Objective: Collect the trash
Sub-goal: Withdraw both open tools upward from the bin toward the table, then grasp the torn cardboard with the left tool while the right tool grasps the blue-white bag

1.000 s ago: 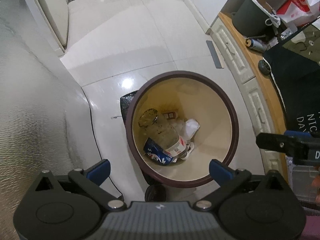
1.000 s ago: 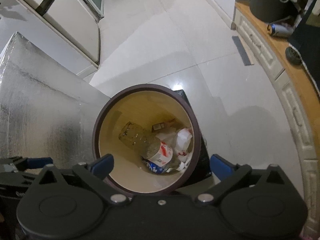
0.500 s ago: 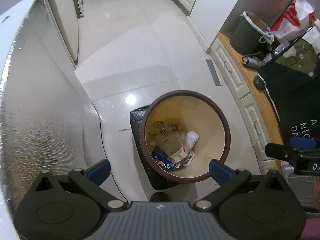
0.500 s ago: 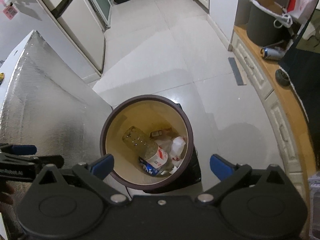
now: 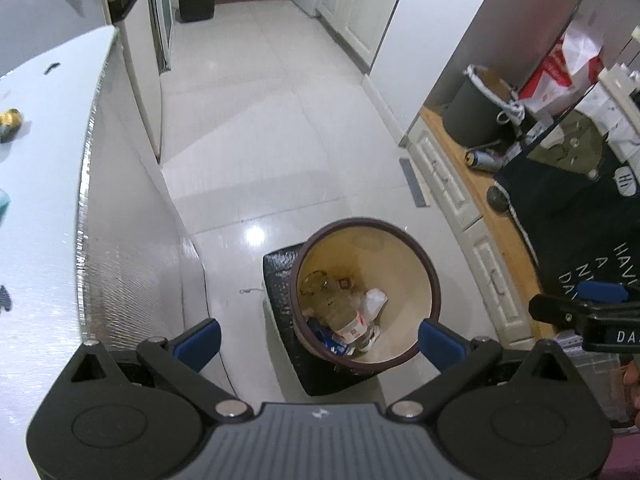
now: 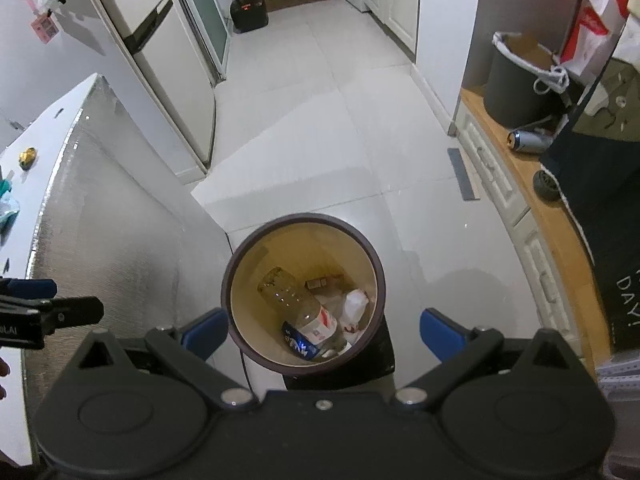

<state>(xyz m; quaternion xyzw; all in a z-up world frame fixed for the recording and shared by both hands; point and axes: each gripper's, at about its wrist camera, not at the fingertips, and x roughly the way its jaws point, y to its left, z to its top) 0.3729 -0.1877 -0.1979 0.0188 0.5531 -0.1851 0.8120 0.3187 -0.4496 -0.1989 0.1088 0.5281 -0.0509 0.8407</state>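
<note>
Maroon-rimmed and cream inside, the round plastic trash bin [image 5: 434,292] stands on the glossy pale tiled floor [image 5: 280,128], below and ahead of both tools. In its bottom lie a clear plastic bottle with a red-and-white label [image 6: 304,312], a crumpled blue wrapper [image 6: 296,344] and a crumpled white paper scrap [image 6: 354,306]. Seen from its own camera, the left tool [image 5: 318,340] hangs well above the bin with its blue-padded fingers [image 5: 198,338] spread wide and nothing between them; the bin shows in the gap, toward the right finger. The right tool [image 6: 322,332] is likewise wide open and empty, pointing down, with the bin's mouth nearly centred between its fingers. Each tool's tip shows at the edge of the other's view, level and side by side. A white surface with a silvery foil side [image 6: 100,208] rises to the left of the bin, bearing a small yellow crumpled item [image 6: 28,157].
</note>
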